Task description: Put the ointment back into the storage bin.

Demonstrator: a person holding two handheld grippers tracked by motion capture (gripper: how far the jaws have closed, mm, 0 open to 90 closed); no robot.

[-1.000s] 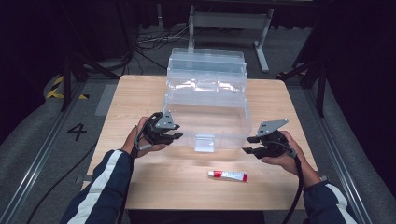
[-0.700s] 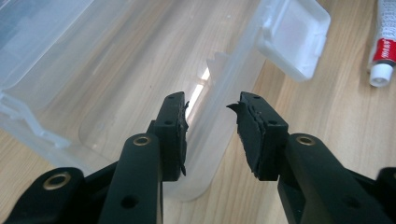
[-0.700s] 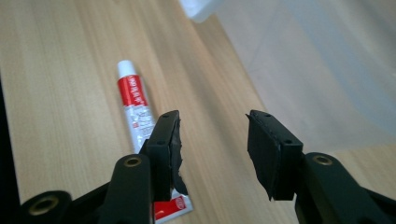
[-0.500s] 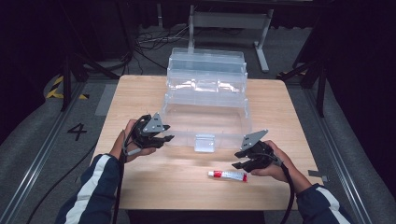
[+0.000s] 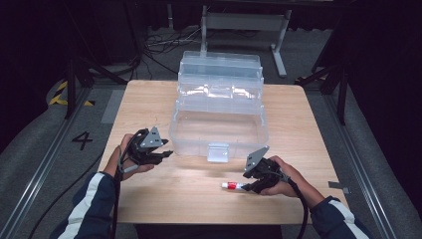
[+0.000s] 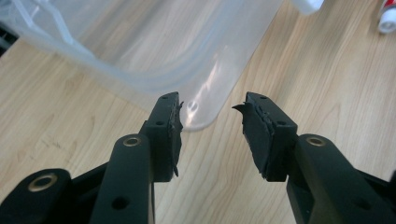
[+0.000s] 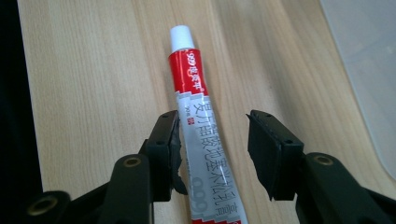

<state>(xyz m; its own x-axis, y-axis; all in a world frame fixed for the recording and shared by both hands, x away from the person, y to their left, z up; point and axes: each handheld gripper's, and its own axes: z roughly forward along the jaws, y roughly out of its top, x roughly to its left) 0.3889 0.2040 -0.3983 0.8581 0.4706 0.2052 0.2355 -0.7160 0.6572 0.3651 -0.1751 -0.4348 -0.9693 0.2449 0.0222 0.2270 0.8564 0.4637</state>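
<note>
1. Right gripper (image 5: 247,186) sits low over the near right part of the wooden table (image 5: 149,99). Its jaws stand apart, one on each side of the tube.
2. Tube (image 7: 201,130), red and silver with a white cap, lies flat on the table. In the right gripper view it runs between the jaws, close against one jaw, with a clear gap to the other. No squeeze visible; pads not pressing.
3. In the high view the tube's white cap end points left, near the front of the clear plastic box (image 5: 219,124).
4. Left gripper (image 5: 166,153) hovers at the near left, just beside the box's near left corner. Its jaws have just been opening; they stand apart with nothing between them.
5. Left gripper view: rounded box corner (image 6: 196,112) lies just beyond the jaw tips, not touched.
6. Box is open and looks empty, lid tilted back toward the far side. White latch (image 5: 218,152) at its near wall, well apart from both grippers.
</note>
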